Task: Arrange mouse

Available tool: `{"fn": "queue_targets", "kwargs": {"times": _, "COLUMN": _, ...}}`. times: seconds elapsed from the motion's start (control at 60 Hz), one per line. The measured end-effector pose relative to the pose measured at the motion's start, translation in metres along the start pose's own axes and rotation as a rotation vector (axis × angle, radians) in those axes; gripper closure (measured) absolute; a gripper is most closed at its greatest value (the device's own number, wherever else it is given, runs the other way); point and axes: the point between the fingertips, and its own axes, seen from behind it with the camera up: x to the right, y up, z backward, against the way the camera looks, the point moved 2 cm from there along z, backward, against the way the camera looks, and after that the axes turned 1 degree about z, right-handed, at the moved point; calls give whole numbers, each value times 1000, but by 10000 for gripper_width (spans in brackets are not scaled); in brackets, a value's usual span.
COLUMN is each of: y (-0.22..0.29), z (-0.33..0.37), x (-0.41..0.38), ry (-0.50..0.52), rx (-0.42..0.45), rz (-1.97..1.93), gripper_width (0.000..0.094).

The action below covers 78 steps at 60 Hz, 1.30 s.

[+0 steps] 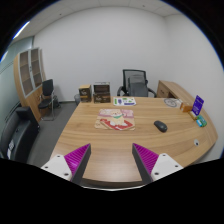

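I hold my gripper above the near edge of a wooden table, and its two fingers stand wide apart with nothing between them; the purple pads on their inner faces angle toward each other and only bare tabletop shows in the gap. The mouse, dark and small, lies well beyond my fingers and off toward the right one, resting on the table by itself. Ahead of the gap and a little closer than the mouse sits a pink mat with a printed pattern, flat on the wood, clearly apart from the mouse. Further on, past the mat, lie some papers near the far edge of the table. Out to the right, near the table's far right rim, I see a purple object standing upright and something teal just beside it, though I cannot tell what either one is. Beyond the table a black office chair faces me, another dark chair stands off to the left, and a tall shelf unit rises against the left wall.
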Motion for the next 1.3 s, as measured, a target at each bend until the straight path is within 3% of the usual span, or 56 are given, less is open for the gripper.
{"fn": "queue_targets", "kwargs": {"times": 0.533, "y": -44, "z": -6, "x": 198, "ry": -167, "rx": -38, "rz": -39, "gripper_width": 73}}
{"fn": "queue_targets", "kwargs": {"times": 0.883, "y": -56, "z": -64, "x": 286, "ry": -121, "rx": -37, "rz": -25, "gripper_width": 73}}
{"fn": "queue_targets", "kwargs": {"times": 1.3, "y": -44, "z": -215, "x": 333, "ry": -59, "rx": -56, "rz": 33, "gripper_width": 72}}
